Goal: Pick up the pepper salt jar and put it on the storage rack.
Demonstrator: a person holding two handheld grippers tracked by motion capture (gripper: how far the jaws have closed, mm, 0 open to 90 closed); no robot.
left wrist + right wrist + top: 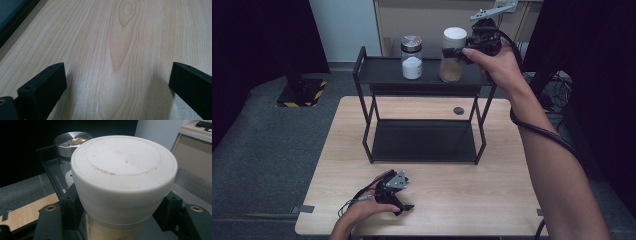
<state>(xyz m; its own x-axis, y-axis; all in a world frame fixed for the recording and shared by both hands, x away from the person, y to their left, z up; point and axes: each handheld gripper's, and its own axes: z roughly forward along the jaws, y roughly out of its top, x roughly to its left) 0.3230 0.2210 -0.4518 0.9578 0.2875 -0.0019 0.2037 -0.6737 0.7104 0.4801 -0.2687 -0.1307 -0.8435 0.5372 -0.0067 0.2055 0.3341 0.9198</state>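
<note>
A glass jar with a white lid (454, 55) and brown powder inside stands on the top shelf of a black rack (382, 70). My right gripper (455, 51) is shut on this jar just below its lid; in the right gripper view the white-lidded jar (123, 177) sits squeezed between both black jaws. To its left on the same shelf stands a second jar with a silver lid (411, 56) and white powder, also seen as the silver-lidded jar (71, 142). My left gripper (404, 206) rests low on the wooden table (492, 195) near the front edge, open and holding nothing.
The rack's lower shelf (424, 140) is a dark panel on the table. A small dark round mark (458, 110) lies on the table behind the rack. Grey carpet surrounds the table, and a beige cabinet (432, 20) stands behind the rack.
</note>
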